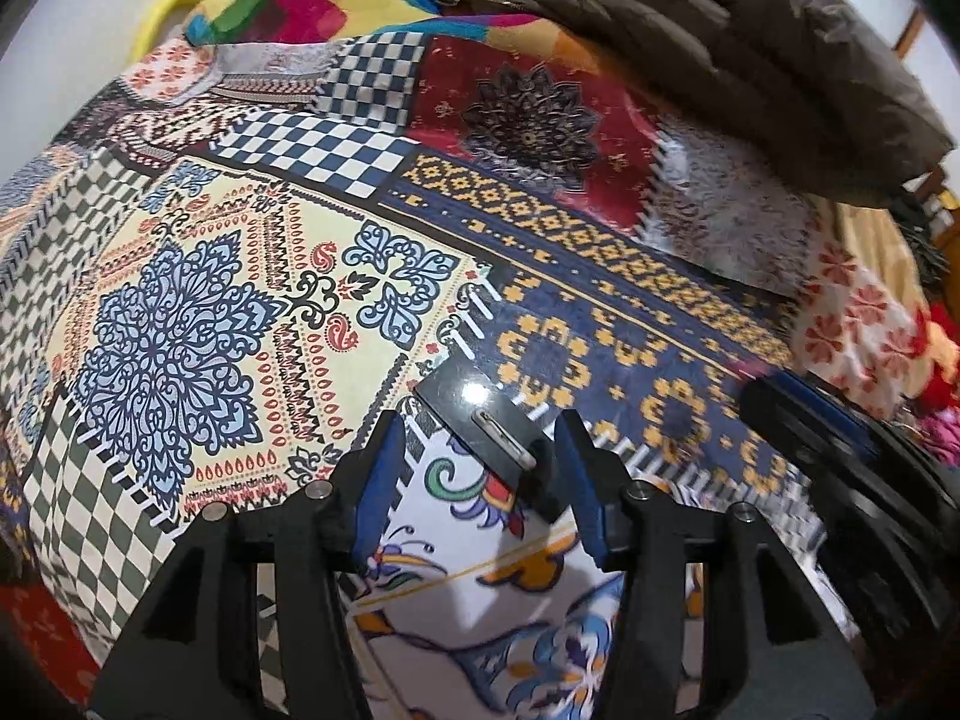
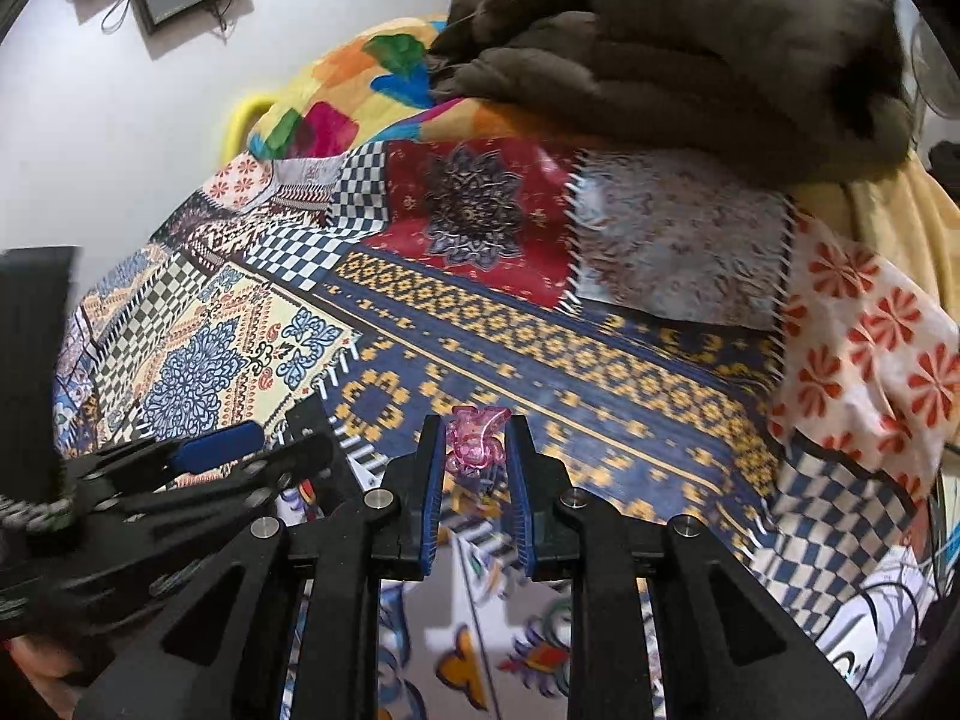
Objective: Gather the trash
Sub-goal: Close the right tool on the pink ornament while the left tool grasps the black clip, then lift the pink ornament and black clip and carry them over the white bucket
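From the left wrist view, the left gripper (image 1: 477,450) hangs over the patchwork bedsheet (image 1: 198,276) with its blue-padded fingers spread about half wide. A flat black object (image 1: 480,420), glossy and possibly a phone, lies on the sheet between the tips. The pads do not seem to press on it, so I would say nothing is held here. At the right edge the dark shape of the right gripper (image 1: 840,450) shows, blurred. A brown padded jacket (image 1: 720,48) is heaped at the far end of the bed.

From the right wrist view, the right gripper (image 2: 477,450) has its jaws drawn narrow on a small pink translucent piece (image 2: 474,441), which sits pinched between the blue pads just above the sheet. It looks like a crumpled wrapper or a little plastic clip; I cannot tell which. The left gripper (image 2: 210,450) shows low on the left, beside it.

As I judge it, one piece of trash is picked up but not yet put away. No bin or bag is in either view, so the carrying and dropping remain.
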`<state>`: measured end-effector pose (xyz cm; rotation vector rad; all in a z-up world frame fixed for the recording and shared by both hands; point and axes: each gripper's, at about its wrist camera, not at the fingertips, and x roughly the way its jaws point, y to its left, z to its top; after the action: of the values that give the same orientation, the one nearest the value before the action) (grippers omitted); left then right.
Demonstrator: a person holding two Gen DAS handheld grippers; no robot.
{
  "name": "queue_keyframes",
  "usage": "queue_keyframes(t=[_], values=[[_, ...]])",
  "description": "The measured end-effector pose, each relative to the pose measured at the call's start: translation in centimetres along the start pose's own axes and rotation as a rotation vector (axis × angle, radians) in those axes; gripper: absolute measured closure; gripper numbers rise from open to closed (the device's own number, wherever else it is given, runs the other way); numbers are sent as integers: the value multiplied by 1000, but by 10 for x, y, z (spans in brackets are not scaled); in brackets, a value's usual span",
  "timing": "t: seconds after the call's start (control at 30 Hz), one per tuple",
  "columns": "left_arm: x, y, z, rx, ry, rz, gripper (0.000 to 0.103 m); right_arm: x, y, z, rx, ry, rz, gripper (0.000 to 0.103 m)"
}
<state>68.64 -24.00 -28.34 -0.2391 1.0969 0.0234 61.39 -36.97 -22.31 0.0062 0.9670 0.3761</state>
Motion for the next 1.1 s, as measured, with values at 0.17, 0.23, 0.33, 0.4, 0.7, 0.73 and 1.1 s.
queue_keyframes(t=[0.17, 0.23, 0.33, 0.4, 0.7, 0.73, 1.1], values=[[6, -15, -8, -8, -31, 67, 52, -7, -8, -5, 2, -7, -18, 85], [7, -23, -12, 24, -44, 109, 52, -10, -10, -6, 7, -10, -17, 85], [6, -27, -18, 55, -68, 133, 53, -15, -13, -8, 15, -12, -13, 85], [3, -23, -18, 50, -59, 122, 63, -18, -13, -10, 15, -12, -12, 85], [-14, 10, -20, 25, 39, -35, 79, -39, 1, -21, -1, -10, -6, 85], [-19, 10, -22, 36, 37, -39, 79, -43, 4, -21, -5, -12, -6, 85], [-146, 1, -47, 157, -98, -102, 79, -113, 45, -19, -42, -80, -4, 85]])
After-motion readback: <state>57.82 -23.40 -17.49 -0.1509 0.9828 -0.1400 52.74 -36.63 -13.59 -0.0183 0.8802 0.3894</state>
